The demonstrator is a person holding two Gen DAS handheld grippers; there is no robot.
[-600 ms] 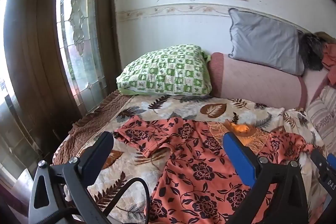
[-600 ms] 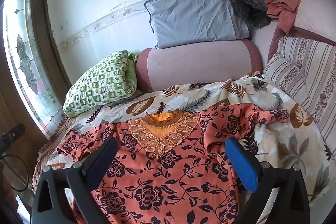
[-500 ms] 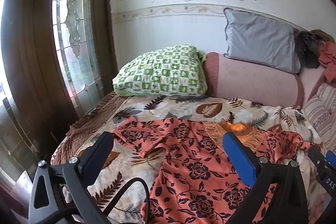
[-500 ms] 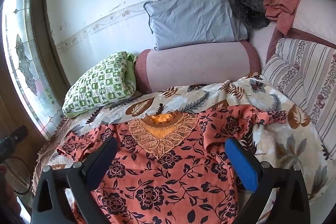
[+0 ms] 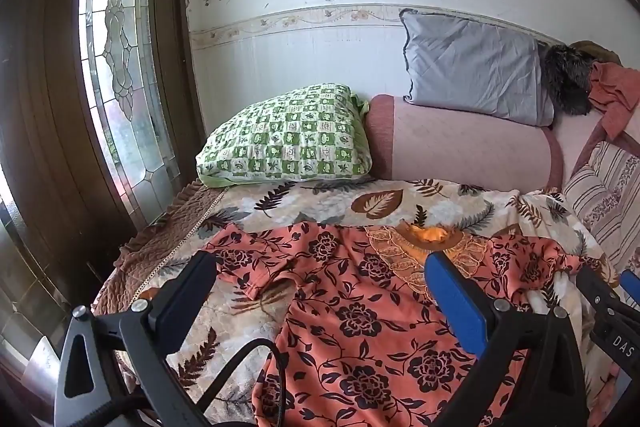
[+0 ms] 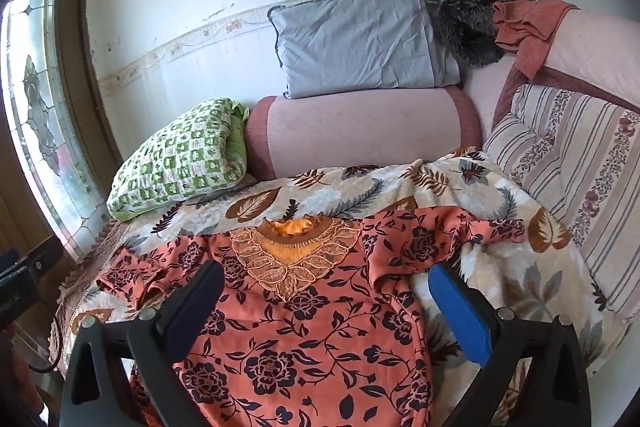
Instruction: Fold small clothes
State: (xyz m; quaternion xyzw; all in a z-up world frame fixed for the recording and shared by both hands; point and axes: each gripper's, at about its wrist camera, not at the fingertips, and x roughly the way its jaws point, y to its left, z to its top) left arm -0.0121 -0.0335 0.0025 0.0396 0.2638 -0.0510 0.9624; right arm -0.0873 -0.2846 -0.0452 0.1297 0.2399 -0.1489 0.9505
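Note:
An orange top with dark flowers (image 5: 360,311) (image 6: 304,331) lies spread face up on a leaf-print bedspread (image 5: 320,203) (image 6: 500,267), its embroidered neckline (image 6: 292,251) toward the wall and both short sleeves out to the sides. My left gripper (image 5: 320,279) hovers over the top's left half, jaws wide open with nothing between them. My right gripper (image 6: 326,279) hovers over the chest and right side, also open and empty. The right gripper's tip (image 5: 608,299) shows at the left wrist view's right edge.
A green checked pillow (image 5: 288,139) (image 6: 180,159), a pink bolster (image 5: 460,151) (image 6: 360,131) and a grey pillow (image 5: 472,67) (image 6: 360,43) line the wall. Striped cushions (image 6: 568,163) sit right. A glass window panel (image 5: 116,67) stands left. A black cable (image 5: 240,367) hangs near the left gripper.
Both views have shifted slightly back, so the top sits a little lower and farther in frame. The garment itself has not moved and both grippers stay open.

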